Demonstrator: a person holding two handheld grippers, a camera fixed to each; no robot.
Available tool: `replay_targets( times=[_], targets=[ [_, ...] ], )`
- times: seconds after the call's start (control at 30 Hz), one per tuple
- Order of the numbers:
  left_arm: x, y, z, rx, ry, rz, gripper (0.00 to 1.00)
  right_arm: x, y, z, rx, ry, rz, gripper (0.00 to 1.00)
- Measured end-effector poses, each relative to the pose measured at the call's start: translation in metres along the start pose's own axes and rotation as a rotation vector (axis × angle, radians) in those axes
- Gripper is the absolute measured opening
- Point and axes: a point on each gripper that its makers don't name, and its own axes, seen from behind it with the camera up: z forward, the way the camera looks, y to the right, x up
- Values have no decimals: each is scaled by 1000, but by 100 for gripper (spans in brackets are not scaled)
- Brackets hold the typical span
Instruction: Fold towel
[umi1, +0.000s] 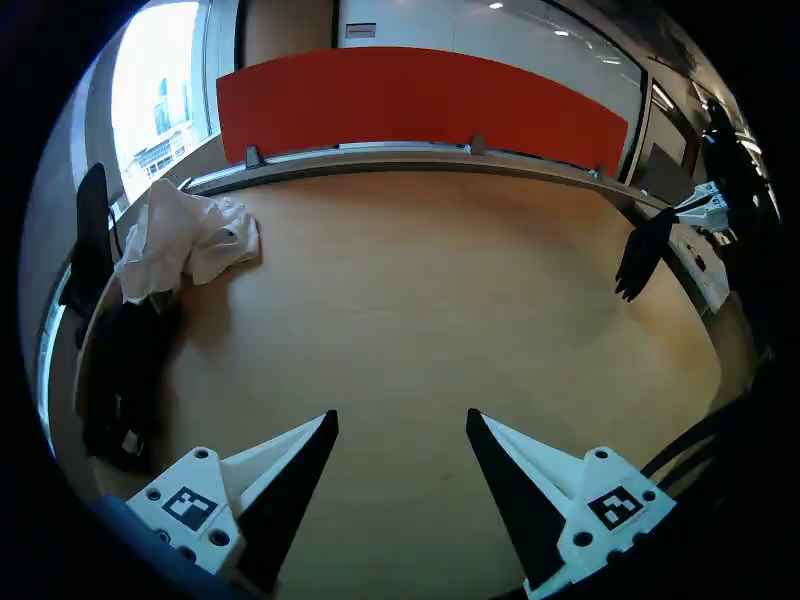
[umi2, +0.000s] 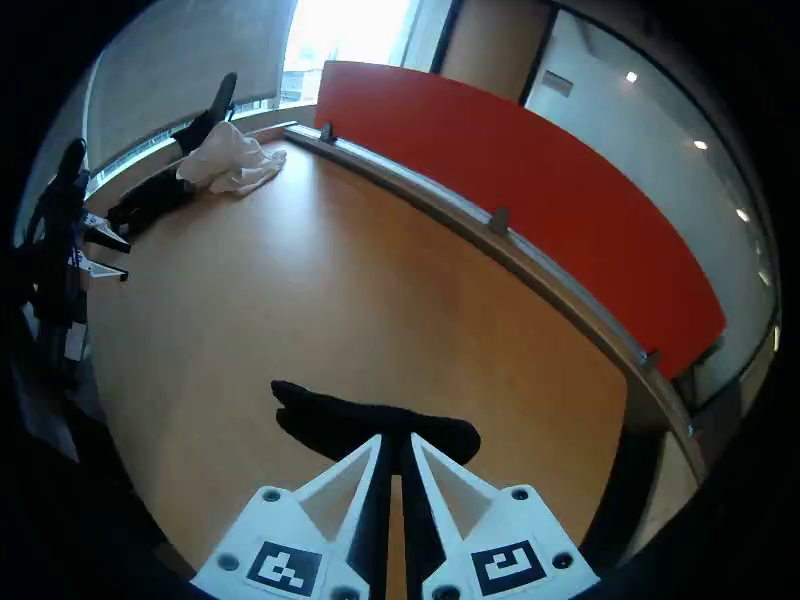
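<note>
At the far corner of the wooden table (umi1: 420, 300), on my left in the left gripper view, the white towel (umi1: 188, 236) lies crumpled in a loose heap, unfolded, close to the table's back edge. Just beside it, toward the near side, sits a dark heap (umi1: 125, 380) of fabric or a bag; I cannot tell which. A red partition (umi1: 420, 100) runs along the back of the table behind a grey rail, and a bright window (umi1: 160, 100) stands past the towel's corner.

My left gripper (umi1: 400, 415) hangs above bare tabletop with its jaws spread wide and nothing between them. It is well apart from the towel.

My right gripper (umi2: 397, 437) has its jaws drawn narrow, almost together, and they pinch a black cloth (umi2: 370, 422) at the tips. In the right gripper view the cloth spreads out ahead of the fingers; in the left gripper view it dangles limp from that gripper over the table's right side, off the surface. I cannot tell whether this black piece is itself a towel.

From the right gripper view the white towel sits far off at the opposite end of the table, with the dark heap next to it.
</note>
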Motion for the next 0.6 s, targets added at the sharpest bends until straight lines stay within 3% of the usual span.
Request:
replay_targets(
  times=[0.6],
  targets=[
    [3, 9, 4, 16, -14, 6, 95, -51, 73, -9, -54, -68, 43, 5]
  ],
)
